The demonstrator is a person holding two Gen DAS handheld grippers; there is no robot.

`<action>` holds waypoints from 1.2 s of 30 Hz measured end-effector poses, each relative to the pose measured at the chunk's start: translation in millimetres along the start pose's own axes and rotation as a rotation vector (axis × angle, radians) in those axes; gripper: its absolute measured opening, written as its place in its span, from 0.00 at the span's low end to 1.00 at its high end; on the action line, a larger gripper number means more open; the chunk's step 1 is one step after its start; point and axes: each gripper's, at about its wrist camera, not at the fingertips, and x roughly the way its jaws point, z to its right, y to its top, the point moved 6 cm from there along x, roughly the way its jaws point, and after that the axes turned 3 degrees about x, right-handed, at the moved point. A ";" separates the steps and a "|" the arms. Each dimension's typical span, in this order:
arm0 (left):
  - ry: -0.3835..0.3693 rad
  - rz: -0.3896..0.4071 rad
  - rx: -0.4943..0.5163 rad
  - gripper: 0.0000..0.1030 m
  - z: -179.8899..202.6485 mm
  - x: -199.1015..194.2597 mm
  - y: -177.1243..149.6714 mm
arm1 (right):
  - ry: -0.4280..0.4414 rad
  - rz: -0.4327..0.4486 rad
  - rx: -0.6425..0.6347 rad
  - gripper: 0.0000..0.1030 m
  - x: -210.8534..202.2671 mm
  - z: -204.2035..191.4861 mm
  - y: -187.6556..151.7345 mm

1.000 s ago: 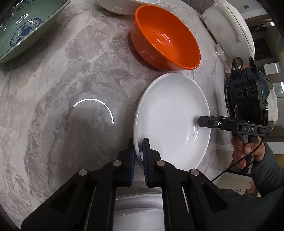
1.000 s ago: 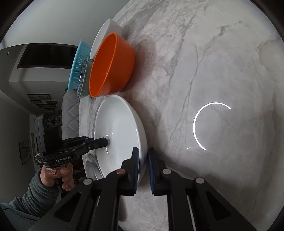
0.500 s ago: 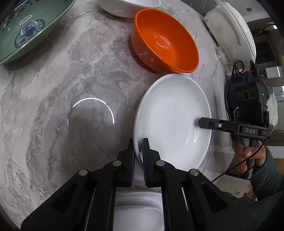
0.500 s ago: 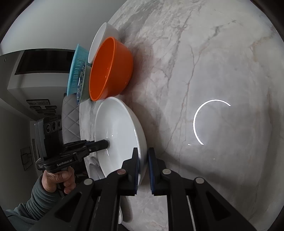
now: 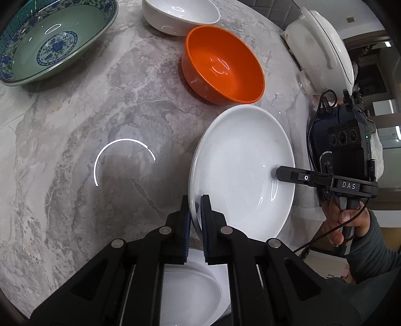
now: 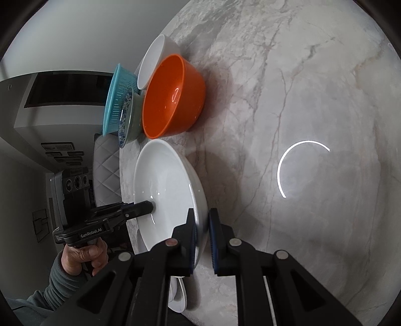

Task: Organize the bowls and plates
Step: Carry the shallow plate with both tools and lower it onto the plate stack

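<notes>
The wide, shallow white ceramic plate (image 5: 240, 165) is held from two opposite sides at once. The left gripper (image 5: 196, 220) has its fingers (image 5: 206, 218) clenched on the near rim, and the right gripper (image 6: 201, 235) pinches the opposite rim, its fingers (image 6: 191, 233) on either side of the plate's edge. The plate sits low over the grey marbled stone counter (image 5: 100, 105), just in front of the deep orange plastic bowl (image 5: 223, 65); whether its base is clear of the stone cannot be told from either view.

Below the left gripper lies another white plate (image 5: 190, 293), close to the counter's near edge, and that looks like the natural place to stack this one (a judgement from the task, not something shown). To do the lift well, both hands should rise together and keep the plate level, since a glazed rim pinched at two thin points can pivot or slip if one side leads. Keep the grip steady and move slowly past the orange bowl so the rims do not knock.

The green dish with blue floral pattern (image 5: 52, 42) and the white ceramic bowl (image 5: 180, 15) stand well apart from this work. Lower the plate centred before letting go.
</notes>
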 end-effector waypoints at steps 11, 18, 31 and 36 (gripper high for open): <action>0.000 0.048 -0.028 0.06 -4.5 -44.4 -35.4 | 0.012 -0.016 -0.047 0.12 9.4 -33.6 -12.2; 0.007 0.076 -0.068 0.06 -18.9 -76.3 -81.8 | 0.016 -0.052 -0.095 0.12 27.4 -63.4 -29.6; 0.002 0.085 -0.157 0.06 -57.8 -109.0 -176.2 | 0.003 -0.141 -0.151 0.12 74.3 -99.8 -78.7; -0.002 0.072 -0.188 0.06 -69.5 -103.2 -206.9 | -0.017 -0.173 -0.151 0.12 91.4 -99.8 -99.3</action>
